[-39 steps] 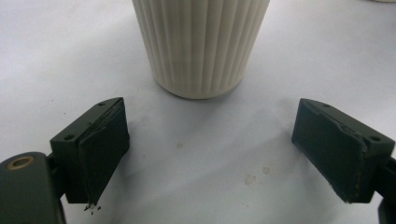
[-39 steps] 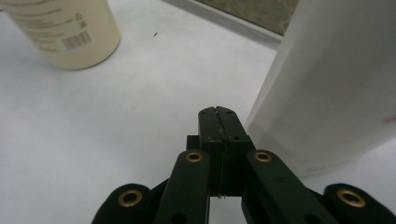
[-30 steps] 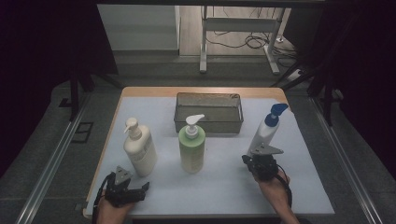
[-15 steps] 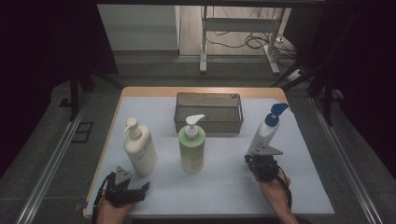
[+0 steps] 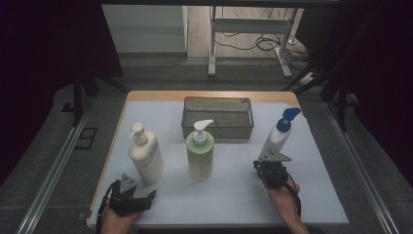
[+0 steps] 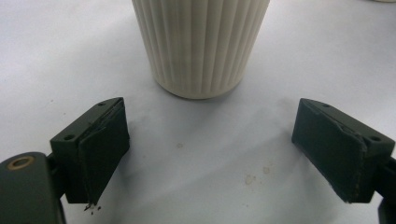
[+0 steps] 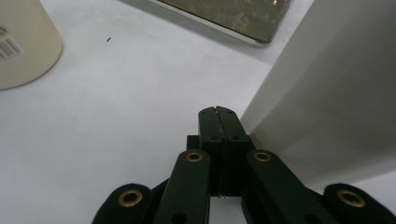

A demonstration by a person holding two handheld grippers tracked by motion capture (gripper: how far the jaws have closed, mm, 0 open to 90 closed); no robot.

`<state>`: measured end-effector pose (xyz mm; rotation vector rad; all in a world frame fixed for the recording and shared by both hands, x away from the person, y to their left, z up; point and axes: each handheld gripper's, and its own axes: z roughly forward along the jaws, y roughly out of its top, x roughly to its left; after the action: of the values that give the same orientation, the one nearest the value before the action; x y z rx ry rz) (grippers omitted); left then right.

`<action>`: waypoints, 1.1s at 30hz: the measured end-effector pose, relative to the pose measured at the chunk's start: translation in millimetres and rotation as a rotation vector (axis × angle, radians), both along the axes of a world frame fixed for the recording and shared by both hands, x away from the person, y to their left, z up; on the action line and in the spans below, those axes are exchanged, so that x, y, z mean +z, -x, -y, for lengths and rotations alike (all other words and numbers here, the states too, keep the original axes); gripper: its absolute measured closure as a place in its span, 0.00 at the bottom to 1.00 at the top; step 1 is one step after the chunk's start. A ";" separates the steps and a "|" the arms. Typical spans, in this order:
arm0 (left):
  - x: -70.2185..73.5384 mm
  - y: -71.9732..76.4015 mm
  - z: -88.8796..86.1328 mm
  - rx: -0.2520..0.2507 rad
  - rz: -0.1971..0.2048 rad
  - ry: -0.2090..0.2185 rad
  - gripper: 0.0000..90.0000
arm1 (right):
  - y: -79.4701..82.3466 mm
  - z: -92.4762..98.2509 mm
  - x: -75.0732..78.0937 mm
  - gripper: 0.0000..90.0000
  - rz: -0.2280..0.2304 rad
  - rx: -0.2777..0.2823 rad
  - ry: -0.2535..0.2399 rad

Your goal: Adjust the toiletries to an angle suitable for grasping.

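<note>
Three pump bottles stand on the white table: a cream ribbed one (image 5: 145,155) at the left, a green one (image 5: 200,153) in the middle and a white one with a blue pump (image 5: 278,134) at the right. My left gripper (image 5: 145,196) lies low by the front left edge. Its jaws are open and empty (image 6: 211,120), and the cream bottle's base (image 6: 201,46) is just ahead of them. My right gripper (image 5: 267,165) sits at the foot of the white bottle. Its jaws (image 7: 218,113) are shut, with nothing between them, right beside the white bottle's wall (image 7: 327,102).
A metal mesh basket (image 5: 217,127) stands at the back middle of the table; its corner (image 7: 233,14) shows beyond the right gripper. A pale bottle base with a barcode (image 7: 21,51) stands to that gripper's left. Dark floor and table legs surround the table.
</note>
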<state>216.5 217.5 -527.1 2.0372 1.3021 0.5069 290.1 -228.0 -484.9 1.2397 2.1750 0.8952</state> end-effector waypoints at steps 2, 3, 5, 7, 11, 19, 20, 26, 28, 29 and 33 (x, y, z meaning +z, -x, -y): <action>0.0 0.0 0.0 0.000 0.000 0.000 0.12 | 1.2 1.7 0.0 1.00 -0.004 -0.002 0.002; 0.0 0.0 0.0 0.000 0.000 0.000 0.12 | 1.8 2.9 0.0 1.00 -0.004 -0.001 0.003; 0.0 0.0 0.0 0.000 0.000 0.000 0.12 | 3.0 5.0 0.1 1.00 -0.005 -0.003 0.003; 0.0 -0.1 0.0 0.000 0.000 0.000 0.12 | 3.8 8.1 0.1 1.00 -0.005 -0.012 0.002; 0.1 -0.2 0.0 0.000 -0.001 0.000 0.12 | 2.6 7.2 -0.3 0.99 0.004 -0.006 -0.007; 0.0 -0.2 -0.1 -0.001 0.000 0.000 0.12 | -5.8 -1.2 -2.8 0.99 0.000 -0.008 0.014; 0.0 -0.2 -0.1 -0.001 -0.001 0.000 0.12 | -5.0 -0.6 -2.4 0.99 -0.003 -0.009 0.009; 0.0 -0.2 -0.1 -0.001 -0.001 0.000 0.12 | -1.5 9.1 -1.0 0.99 -0.011 -0.020 -0.001; 0.0 -0.2 0.0 0.000 -0.001 0.000 0.12 | -1.1 13.6 -1.1 0.99 -0.011 -0.018 -0.003; 0.0 -0.2 0.0 -0.001 -0.001 0.000 0.12 | -0.5 15.2 -0.8 0.99 -0.012 -0.019 -0.003; 0.0 -0.2 -0.1 -0.001 -0.001 0.000 0.12 | 1.9 21.6 -0.8 0.99 -0.015 -0.013 -0.004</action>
<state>216.7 217.5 -527.1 2.0375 1.3018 0.5058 288.1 -249.5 -485.7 1.2651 2.1749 0.8886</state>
